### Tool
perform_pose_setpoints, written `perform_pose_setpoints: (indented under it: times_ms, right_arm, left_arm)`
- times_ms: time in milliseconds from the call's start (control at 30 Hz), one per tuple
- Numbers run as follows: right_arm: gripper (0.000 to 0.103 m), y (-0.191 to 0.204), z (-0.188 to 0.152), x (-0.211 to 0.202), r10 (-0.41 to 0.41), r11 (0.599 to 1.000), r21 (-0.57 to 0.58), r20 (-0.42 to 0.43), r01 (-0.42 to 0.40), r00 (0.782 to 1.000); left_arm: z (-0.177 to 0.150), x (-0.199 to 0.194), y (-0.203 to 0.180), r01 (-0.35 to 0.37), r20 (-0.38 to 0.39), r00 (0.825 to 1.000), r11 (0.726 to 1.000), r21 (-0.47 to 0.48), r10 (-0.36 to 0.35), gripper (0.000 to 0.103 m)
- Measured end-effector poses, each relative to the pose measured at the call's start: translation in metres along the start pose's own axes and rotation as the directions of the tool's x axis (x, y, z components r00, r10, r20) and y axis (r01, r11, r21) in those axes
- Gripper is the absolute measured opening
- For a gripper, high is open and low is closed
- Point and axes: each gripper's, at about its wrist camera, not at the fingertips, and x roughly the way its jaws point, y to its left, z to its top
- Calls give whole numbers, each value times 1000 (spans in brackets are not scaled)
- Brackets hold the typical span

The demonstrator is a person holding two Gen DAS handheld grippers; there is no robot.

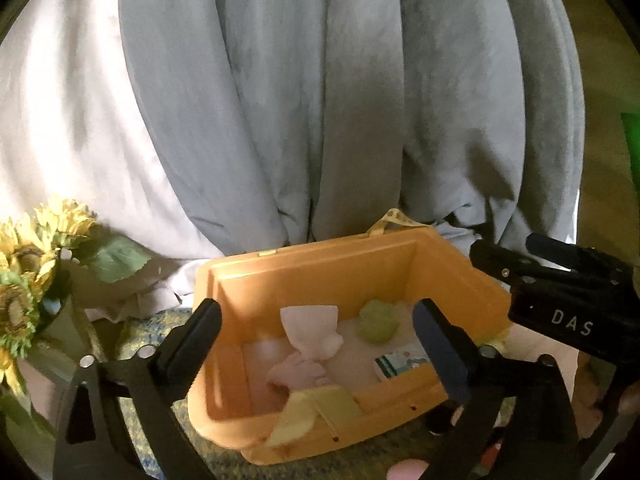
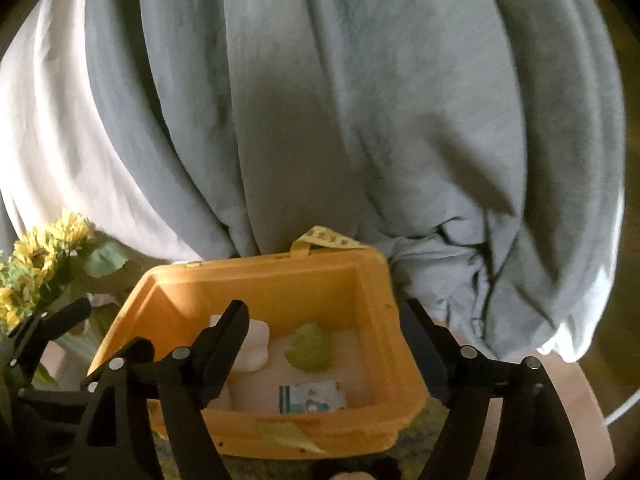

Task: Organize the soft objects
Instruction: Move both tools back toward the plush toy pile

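Note:
An orange plastic bin [image 1: 320, 264] [image 2: 256, 280] sits in front of both grippers. It holds a pale pink cloth [image 1: 312, 332] [image 2: 256, 344], a green soft toy [image 1: 378, 322] [image 2: 310, 346] and a small printed tissue pack [image 1: 400, 362] [image 2: 312, 396]. A yellow strap [image 1: 316, 408] hangs over its near rim. My left gripper [image 1: 316, 344] is open and empty above the bin's near side. My right gripper [image 2: 324, 348] is open and empty, its fingers either side of the bin's right half. The right gripper's body also shows in the left wrist view [image 1: 568, 292].
Grey curtain folds [image 1: 320, 100] [image 2: 340, 120] hang behind the bin, with white fabric [image 1: 60, 120] to the left. Artificial sunflowers [image 1: 28, 264] [image 2: 36, 268] stand at the left. A patterned mat [image 1: 152, 336] lies under the bin. A pink object [image 1: 408, 470] lies at the bottom edge.

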Motion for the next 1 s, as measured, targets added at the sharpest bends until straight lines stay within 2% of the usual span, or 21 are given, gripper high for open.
perform_pose_setpoints:
  times_ms: [367, 1000]
  right_arm:
    - [81, -10, -10, -60, -54, 999, 8, 41, 53, 998]
    - [81, -9, -68, -126, -60, 998, 10, -7, 60, 998]
  left_arm:
    - [-14, -48, -17, 26, 35, 999, 1000, 6, -26, 100]
    - [-73, -112, -29, 4, -31, 1000, 1000, 26, -3, 100]
